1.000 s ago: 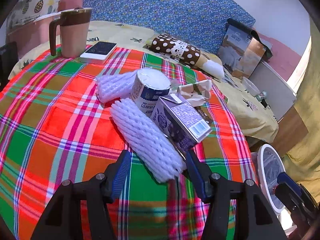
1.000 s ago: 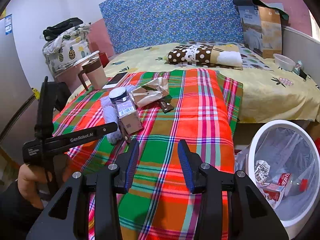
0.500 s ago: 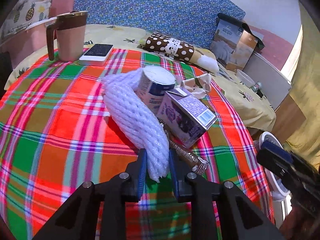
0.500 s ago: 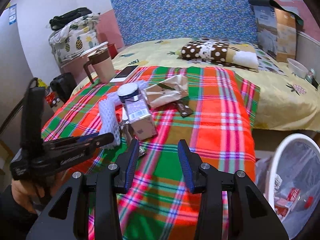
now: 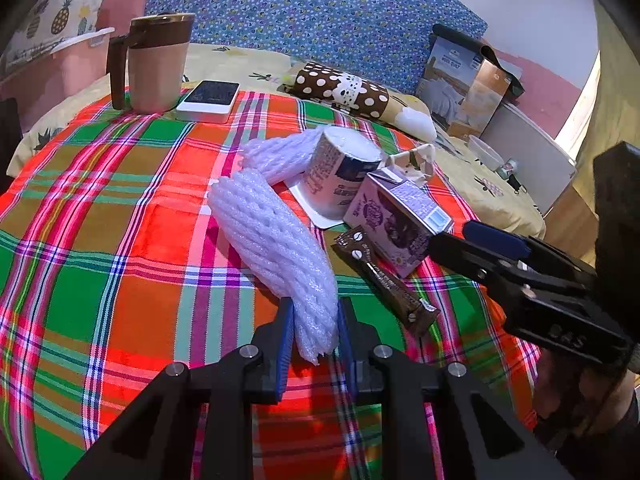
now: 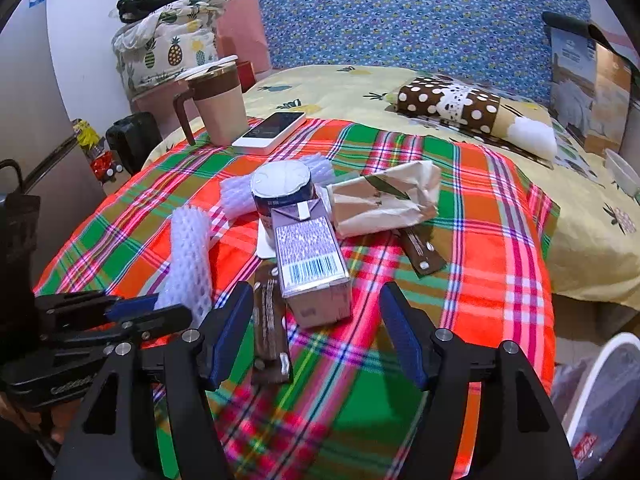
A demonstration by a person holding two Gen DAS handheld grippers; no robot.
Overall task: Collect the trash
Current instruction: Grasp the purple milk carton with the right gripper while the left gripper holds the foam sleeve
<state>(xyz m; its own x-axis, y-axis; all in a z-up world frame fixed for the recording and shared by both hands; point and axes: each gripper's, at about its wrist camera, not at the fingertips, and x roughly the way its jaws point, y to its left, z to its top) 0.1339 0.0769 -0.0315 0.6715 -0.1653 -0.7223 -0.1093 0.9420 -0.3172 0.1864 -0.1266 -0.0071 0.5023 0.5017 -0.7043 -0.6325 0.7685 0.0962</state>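
Observation:
My left gripper (image 5: pixel 314 334) is shut on the near end of a white foam net sleeve (image 5: pixel 276 248), also seen in the right wrist view (image 6: pixel 190 258). A purple milk carton (image 6: pixel 310 266) lies on the plaid cloth just ahead of my open right gripper (image 6: pixel 316 330), which reaches in from the right in the left wrist view (image 5: pixel 480 240). A brown snack wrapper (image 6: pixel 270 328) lies by the right gripper's left finger. Behind the carton stand a yogurt cup (image 6: pixel 284 192), a second foam sleeve (image 6: pixel 240 196) and a crumpled paper bag (image 6: pixel 384 202). Another brown wrapper (image 6: pixel 422 252) lies to the right.
A mug (image 6: pixel 218 106) and a phone (image 6: pixel 272 132) stand at the cloth's far left. A white bin (image 6: pixel 596 404) with a bag liner stands low at the right, off the table's edge. A dotted pillow (image 6: pixel 448 106) lies on the bed behind.
My left gripper has closed on the foam sleeve's end and lifted it slightly. My right gripper has moved forward to the milk carton, jaws still open.

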